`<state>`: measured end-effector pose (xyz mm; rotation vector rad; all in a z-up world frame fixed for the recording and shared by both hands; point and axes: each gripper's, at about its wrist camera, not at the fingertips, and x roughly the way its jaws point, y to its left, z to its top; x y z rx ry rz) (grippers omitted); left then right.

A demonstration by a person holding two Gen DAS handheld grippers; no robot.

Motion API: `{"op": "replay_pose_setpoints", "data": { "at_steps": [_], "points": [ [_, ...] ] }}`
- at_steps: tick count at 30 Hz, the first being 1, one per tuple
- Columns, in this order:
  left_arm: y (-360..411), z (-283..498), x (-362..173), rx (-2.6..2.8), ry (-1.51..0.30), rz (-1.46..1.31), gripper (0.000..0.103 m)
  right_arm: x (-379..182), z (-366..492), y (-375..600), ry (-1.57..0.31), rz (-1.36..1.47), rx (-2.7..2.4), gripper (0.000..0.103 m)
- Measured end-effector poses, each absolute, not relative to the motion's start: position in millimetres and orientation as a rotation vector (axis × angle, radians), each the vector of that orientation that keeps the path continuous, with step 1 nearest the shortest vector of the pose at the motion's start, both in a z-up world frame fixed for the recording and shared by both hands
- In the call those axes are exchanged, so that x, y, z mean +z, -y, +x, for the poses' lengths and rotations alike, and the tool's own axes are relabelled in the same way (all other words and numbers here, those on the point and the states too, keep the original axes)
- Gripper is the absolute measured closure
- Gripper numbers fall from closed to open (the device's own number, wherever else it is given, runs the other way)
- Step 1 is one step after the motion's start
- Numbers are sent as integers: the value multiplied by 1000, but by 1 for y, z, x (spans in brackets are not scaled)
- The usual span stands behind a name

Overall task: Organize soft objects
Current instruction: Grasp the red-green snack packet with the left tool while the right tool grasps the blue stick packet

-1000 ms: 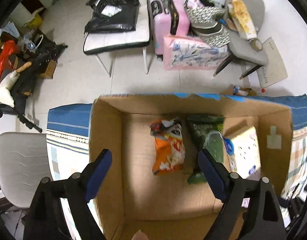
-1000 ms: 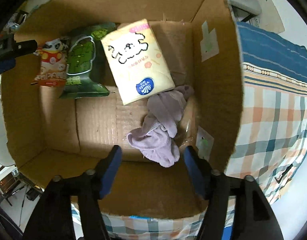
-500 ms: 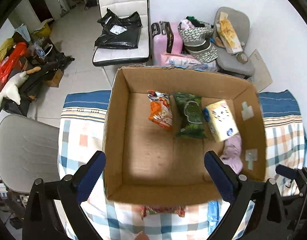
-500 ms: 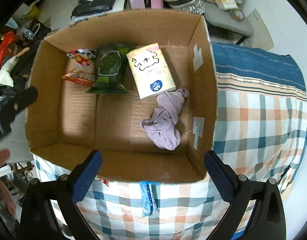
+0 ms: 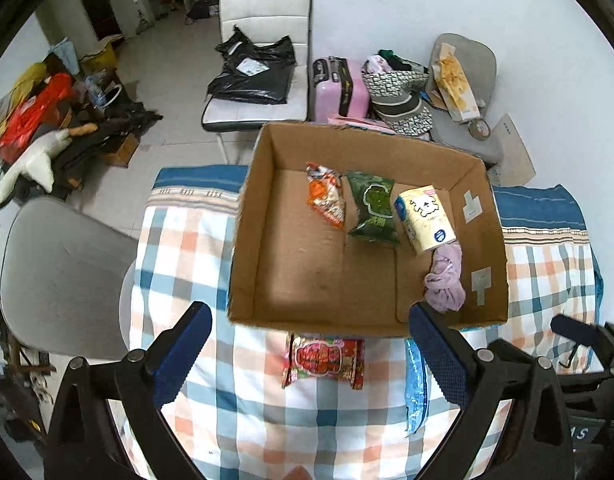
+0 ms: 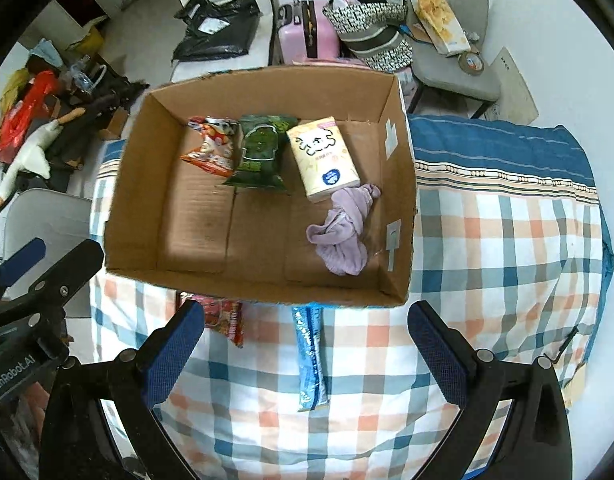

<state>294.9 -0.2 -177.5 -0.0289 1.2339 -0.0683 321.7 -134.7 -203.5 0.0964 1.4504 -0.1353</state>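
A checked cloth covers the worktop, where an open cardboard box holds an orange snack bag, a green packet, a tissue pack and a crumpled lilac cloth. The box's near wall hides part of a red packet and a blue packet, whose long axis points toward the box. Left gripper and right gripper hover above the cloth, fingers spread wide and holding nothing.
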Motion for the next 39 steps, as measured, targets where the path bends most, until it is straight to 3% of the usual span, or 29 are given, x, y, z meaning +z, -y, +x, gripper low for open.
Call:
{"op": "replay_pose_setpoints", "data": {
  "at_steps": [7,14,17,19,23,25,27,34,39],
  "points": [
    [-15,263,-234,1,-1373,-115,2,-219,280,135,-1474,123,-102,0],
    [-3,251,-314,42,-1534,-122,2,-324,236,156,-1655,266,-115,0],
    [5,256,-333,51,-1557,-128,2,-363,229,163,-1691,352,-89,12],
    [13,259,-344,56,-1565,-112,2,-384,226,166,-1716,405,-81,31],
    [37,262,-370,65,-1580,-27,2,-404,221,167,-1716,346,-115,41],
    [44,261,-383,75,-1596,29,2,-406,217,169,-1723,320,-134,62],
    [44,258,-393,91,-1606,66,2,-408,211,174,-1731,324,-142,69],
    [-18,222,-389,125,-1660,-14,2,-401,200,181,-1738,248,-169,73],
    [-68,196,-361,186,-1643,-223,2,-392,201,175,-1739,244,-128,72]
  ]
}}
